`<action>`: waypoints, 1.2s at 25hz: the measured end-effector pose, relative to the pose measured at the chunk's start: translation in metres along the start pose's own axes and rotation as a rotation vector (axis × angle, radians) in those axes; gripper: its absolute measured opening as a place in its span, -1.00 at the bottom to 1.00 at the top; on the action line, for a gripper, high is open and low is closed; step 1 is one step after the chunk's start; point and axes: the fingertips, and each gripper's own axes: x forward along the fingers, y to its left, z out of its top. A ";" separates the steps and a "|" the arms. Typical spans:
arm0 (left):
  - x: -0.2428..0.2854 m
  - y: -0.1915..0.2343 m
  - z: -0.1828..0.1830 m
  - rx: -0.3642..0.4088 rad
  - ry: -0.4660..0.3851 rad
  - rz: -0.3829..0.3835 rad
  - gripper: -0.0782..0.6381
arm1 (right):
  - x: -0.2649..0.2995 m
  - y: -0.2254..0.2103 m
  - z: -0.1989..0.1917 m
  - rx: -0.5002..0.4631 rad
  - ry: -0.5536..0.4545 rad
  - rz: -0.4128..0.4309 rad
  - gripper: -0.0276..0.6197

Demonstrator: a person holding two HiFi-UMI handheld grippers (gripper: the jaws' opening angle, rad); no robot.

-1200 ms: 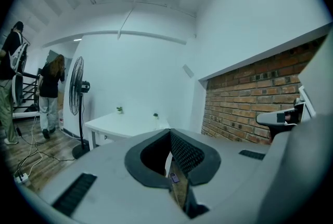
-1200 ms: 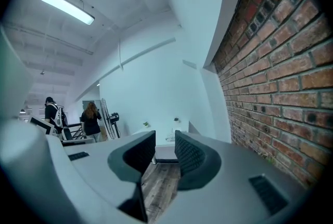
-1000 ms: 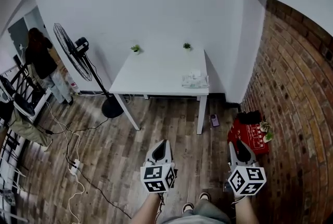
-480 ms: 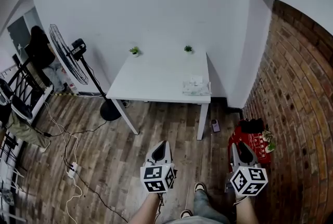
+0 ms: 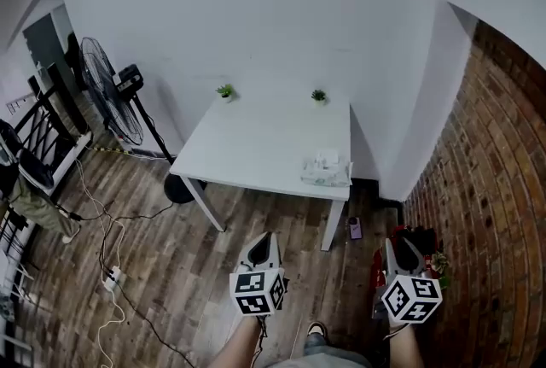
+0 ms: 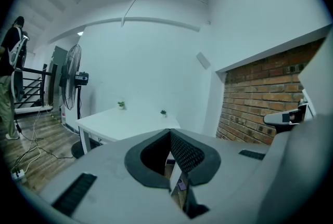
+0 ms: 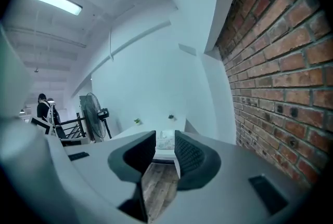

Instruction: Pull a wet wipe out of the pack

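White table (image 5: 256,144) against a white wall, with wood floor (image 5: 171,247) in front. The wet wipe pack (image 5: 325,173), pale, flat and soft-sided with a small white piece raised on top, lies near the table's front right corner. The left gripper (image 5: 264,240), jaws together and empty, and the right gripper (image 5: 401,248), jaws apart and empty, hang over the floor, well apart from the pack.

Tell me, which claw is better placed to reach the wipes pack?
Right, probably: the right claw is open, aimed at the wipes pack on the table; the left claw is shut.
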 end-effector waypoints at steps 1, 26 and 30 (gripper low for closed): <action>0.010 0.000 0.003 -0.004 -0.002 0.006 -0.78 | 0.010 -0.005 0.004 -0.001 0.000 0.005 -0.57; 0.193 0.010 0.029 0.046 0.042 0.047 -0.78 | 0.206 -0.048 0.030 0.068 0.020 0.115 -0.60; 0.241 0.017 0.045 0.049 0.040 0.024 -0.78 | 0.244 -0.050 0.042 0.064 0.025 0.113 -0.60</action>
